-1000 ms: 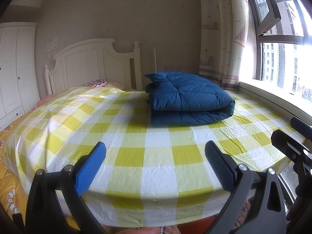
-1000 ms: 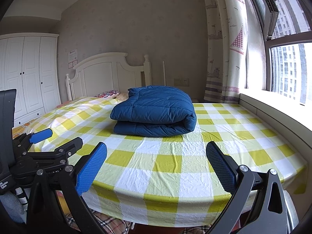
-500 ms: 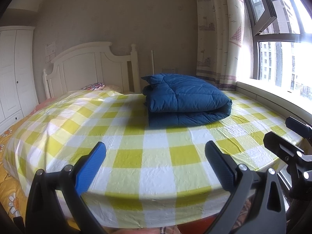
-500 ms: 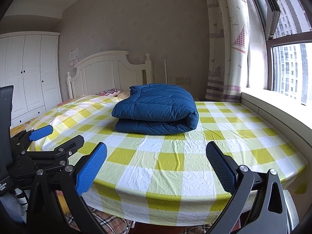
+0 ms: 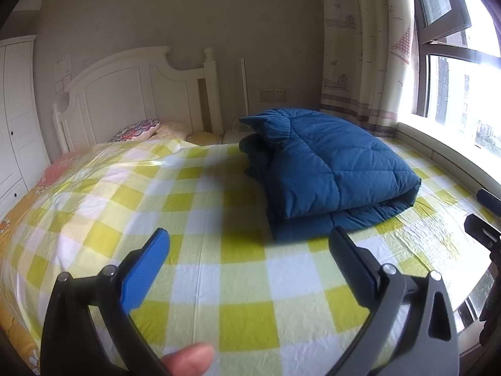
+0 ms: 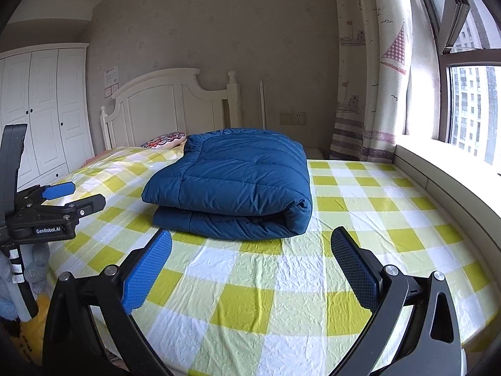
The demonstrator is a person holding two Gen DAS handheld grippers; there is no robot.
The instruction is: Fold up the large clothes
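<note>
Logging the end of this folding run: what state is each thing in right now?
Blue quilted padded garment: folded into a thick bundle, lying on the bed.
Yellow-and-white checked bed cover: spread flat, wrinkled.
Left gripper: open, holding nothing, above the cover.
Right gripper: open, holding nothing.
White wardrobe doors: shut.
Window sash: swung open.

Both wrist views looked from just beyond the bed's foot edge (image 5: 250,357) toward the headboard (image 6: 162,106). The left view sat nearer the wardrobe-side corner, the right nearer the window (image 6: 469,109). They shared the checked sheet (image 5: 203,219), the folded blue quilted coat (image 6: 231,181) and the curtain (image 5: 360,47).
</note>
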